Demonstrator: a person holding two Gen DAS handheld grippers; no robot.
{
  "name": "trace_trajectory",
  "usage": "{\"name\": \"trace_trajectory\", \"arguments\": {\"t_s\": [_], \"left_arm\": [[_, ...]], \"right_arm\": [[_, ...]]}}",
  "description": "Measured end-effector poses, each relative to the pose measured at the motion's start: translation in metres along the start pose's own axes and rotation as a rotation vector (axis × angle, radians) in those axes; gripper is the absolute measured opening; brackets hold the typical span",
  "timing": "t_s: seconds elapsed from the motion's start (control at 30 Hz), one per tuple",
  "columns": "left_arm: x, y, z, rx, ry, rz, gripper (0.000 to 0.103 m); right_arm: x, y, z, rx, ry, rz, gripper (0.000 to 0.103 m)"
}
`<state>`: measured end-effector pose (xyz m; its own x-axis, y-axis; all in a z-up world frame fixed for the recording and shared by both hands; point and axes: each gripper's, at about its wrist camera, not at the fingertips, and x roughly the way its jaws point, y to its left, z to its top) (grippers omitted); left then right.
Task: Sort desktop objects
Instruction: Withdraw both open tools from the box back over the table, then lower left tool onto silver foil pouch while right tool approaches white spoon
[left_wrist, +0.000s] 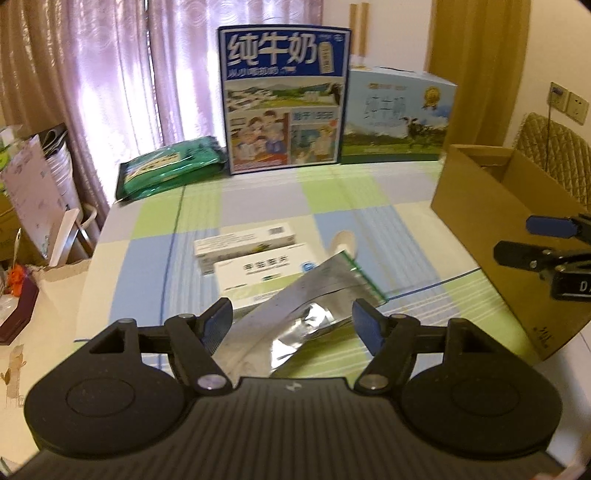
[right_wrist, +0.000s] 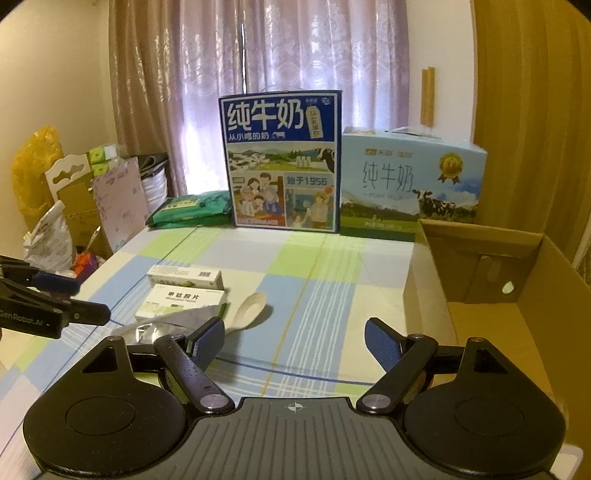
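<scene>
A silver foil pouch lies on the checked tablecloth between the open fingers of my left gripper, which hovers just above it. Behind it sit two white medicine boxes and a white plastic spoon. In the right wrist view the same boxes, the spoon and the pouch lie to the left, with the left gripper beside them. My right gripper is open and empty over bare cloth. An open cardboard box stands at the right.
Two milk cartons and a green packet stand along the table's far edge. Bags and boxes crowd the floor to the left. My right gripper shows before the cardboard box.
</scene>
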<state>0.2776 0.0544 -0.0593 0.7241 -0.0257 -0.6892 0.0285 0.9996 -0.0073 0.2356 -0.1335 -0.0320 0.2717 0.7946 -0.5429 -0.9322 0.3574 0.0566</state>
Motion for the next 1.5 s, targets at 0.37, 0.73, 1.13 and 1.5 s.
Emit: {"name": "trace_trajectory", "arguments": {"t_s": [0.37, 0.73, 1.13, 1.5], "left_arm": [[-0.003, 0.058, -0.012, -0.038, 0.032, 0.037, 0.076], [0.028, 0.026, -0.03, 0.206, 0.087, -0.077, 0.08], [0.066, 0.005, -0.021, 0.407, 0.172, -0.145, 0.081], [0.098, 0.003, -0.02, 0.495, 0.209, -0.181, 0.066]], "right_arm": [[0.015, 0.01, -0.002, -0.034, 0.037, 0.034, 0.083], [0.033, 0.021, -0.003, -0.043, 0.088, 0.076, 0.085], [0.063, 0.03, 0.009, -0.133, 0.187, 0.16, 0.085], [0.102, 0.037, 0.016, -0.258, 0.239, 0.201, 0.084]]}}
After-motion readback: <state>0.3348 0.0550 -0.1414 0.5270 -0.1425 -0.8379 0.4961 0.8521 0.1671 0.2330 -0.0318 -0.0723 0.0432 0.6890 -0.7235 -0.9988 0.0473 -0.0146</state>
